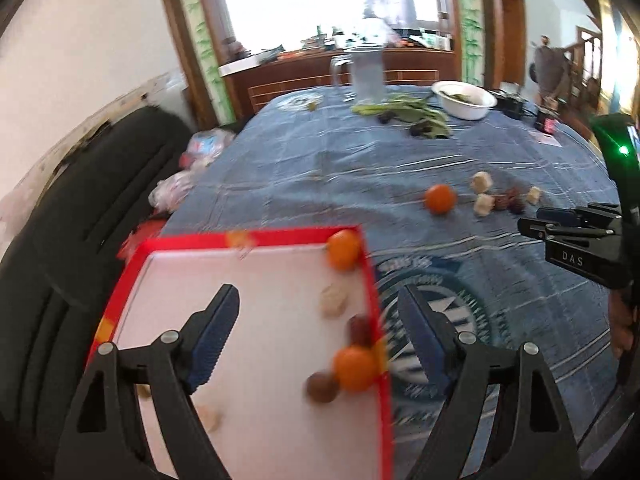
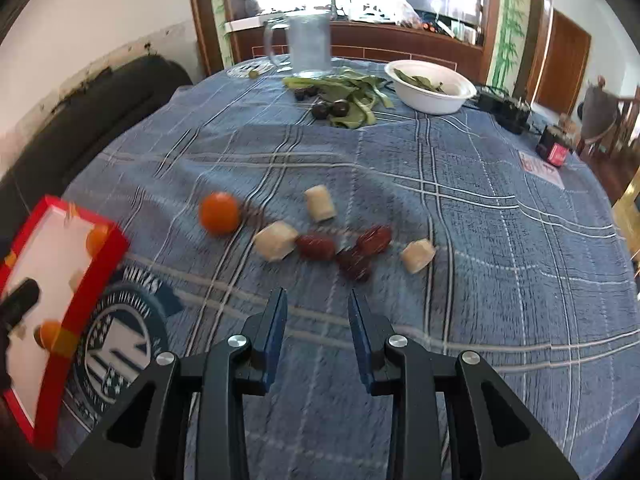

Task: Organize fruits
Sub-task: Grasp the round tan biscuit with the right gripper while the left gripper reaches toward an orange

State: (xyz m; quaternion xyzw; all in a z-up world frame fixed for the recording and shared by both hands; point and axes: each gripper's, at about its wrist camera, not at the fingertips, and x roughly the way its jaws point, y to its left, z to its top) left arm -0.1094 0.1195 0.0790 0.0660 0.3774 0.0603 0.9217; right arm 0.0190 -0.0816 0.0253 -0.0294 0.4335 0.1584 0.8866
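Red-rimmed tray (image 1: 370,280) is sitting at the near left of the blue plaid tablecloth (image 2: 440,184), holding two oranges (image 1: 343,249), a dark date (image 1: 360,330) and pale chunks against its right wall. Left gripper (image 1: 320,312) is hovering over the tray with its fingers spread wide and nothing between them. Right gripper (image 2: 318,300) is hanging with fingers narrowly parted and empty, just short of the loose orange (image 2: 219,213), dates (image 2: 316,247) and pale pieces (image 2: 276,240) lying on the cloth.
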